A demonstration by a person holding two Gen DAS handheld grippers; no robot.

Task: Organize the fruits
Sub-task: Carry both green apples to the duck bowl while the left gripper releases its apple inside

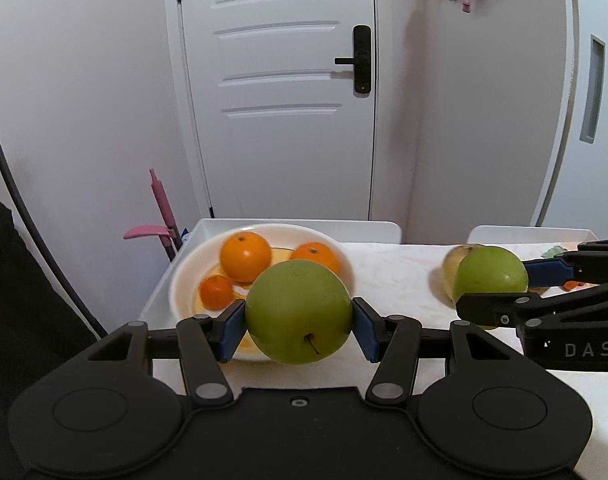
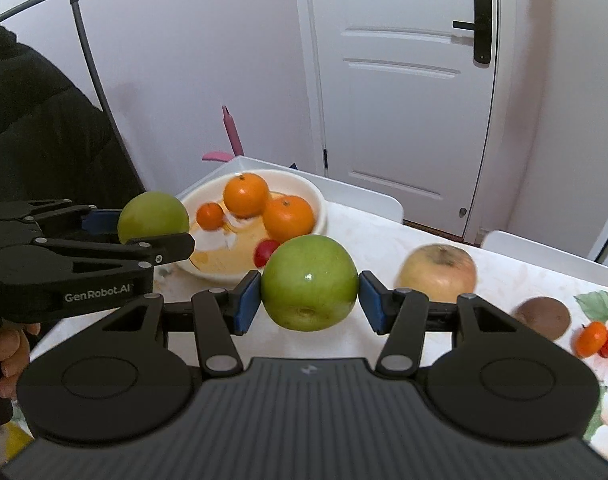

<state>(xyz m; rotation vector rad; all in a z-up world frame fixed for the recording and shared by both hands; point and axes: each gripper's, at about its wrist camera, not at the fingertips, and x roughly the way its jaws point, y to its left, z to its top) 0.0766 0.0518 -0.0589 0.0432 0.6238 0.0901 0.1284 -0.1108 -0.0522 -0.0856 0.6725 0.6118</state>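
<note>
My left gripper (image 1: pixel 298 322) is shut on a green apple (image 1: pixel 298 316) and holds it above the near rim of a white bowl (image 1: pixel 184 276). The bowl holds three oranges (image 1: pixel 245 256). My right gripper (image 2: pixel 309 300) is shut on a second green apple (image 2: pixel 309 282), held above the table to the right of the bowl (image 2: pixel 317 200). In the right wrist view the left gripper (image 2: pixel 144 236) and its apple (image 2: pixel 152 216) show at the left. A red cherry tomato (image 2: pixel 266 251) lies by the bowl's rim.
A yellowish apple (image 2: pixel 437 272) and a brown kiwi (image 2: pixel 543 316) lie on the flowered tablecloth (image 2: pixel 383 236) to the right. A small orange and a red tomato (image 2: pixel 595 338) lie at the far right. White chairs (image 1: pixel 367 230) stand behind the table.
</note>
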